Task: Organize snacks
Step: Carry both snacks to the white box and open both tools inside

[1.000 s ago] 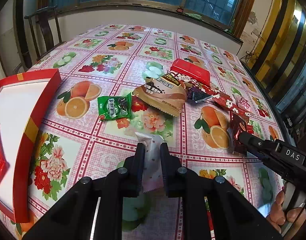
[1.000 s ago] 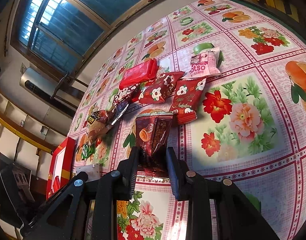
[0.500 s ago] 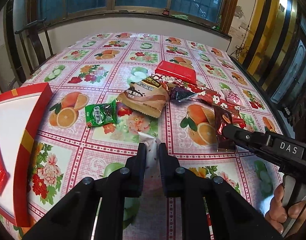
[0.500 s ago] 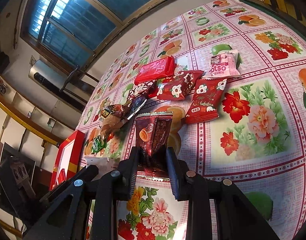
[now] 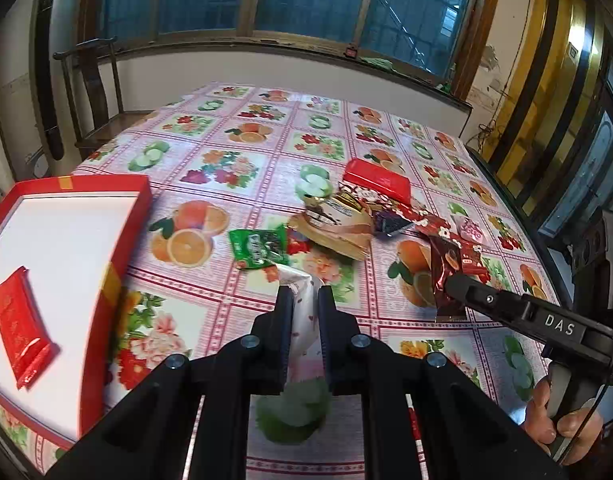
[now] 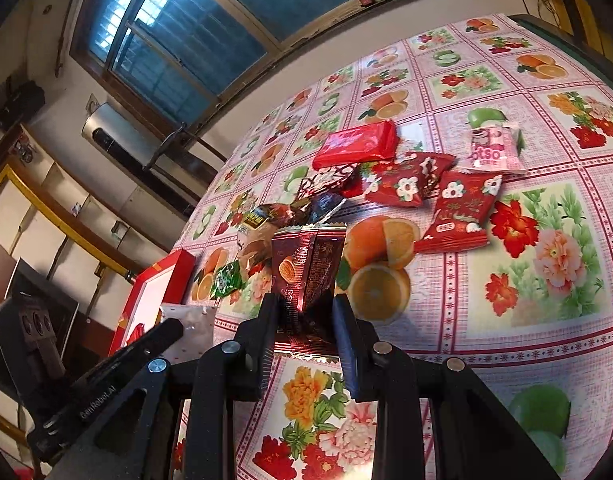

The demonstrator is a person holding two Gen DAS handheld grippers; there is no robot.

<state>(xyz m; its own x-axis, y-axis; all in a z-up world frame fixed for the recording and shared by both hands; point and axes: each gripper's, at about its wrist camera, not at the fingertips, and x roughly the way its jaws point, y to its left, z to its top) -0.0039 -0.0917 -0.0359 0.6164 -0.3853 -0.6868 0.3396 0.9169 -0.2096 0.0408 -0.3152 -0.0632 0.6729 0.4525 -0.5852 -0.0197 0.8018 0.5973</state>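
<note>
My left gripper (image 5: 304,294) is shut on a white snack packet (image 5: 304,312) and holds it above the table. My right gripper (image 6: 304,304) is shut on a dark red foil snack packet (image 6: 308,268), also lifted; it shows in the left wrist view (image 5: 446,276) too. A red box with a white inside (image 5: 134,216) lies at the left and holds a red packet (image 5: 18,316). A pile of snacks lies mid-table: a green packet (image 5: 258,246), a brown bag (image 5: 338,226), a red flat pack (image 5: 376,180), red flowered packets (image 6: 462,212) and a pink packet (image 6: 492,150).
The table wears a pink fruit-and-flower cloth (image 5: 234,168). A dark chair (image 5: 90,92) stands at the far left edge, under the windows. The table's right edge (image 5: 518,216) runs along a yellow door frame.
Both grippers have risen with their packets, and the table looks farther below. The left view has swung left, showing more of the red box.
</note>
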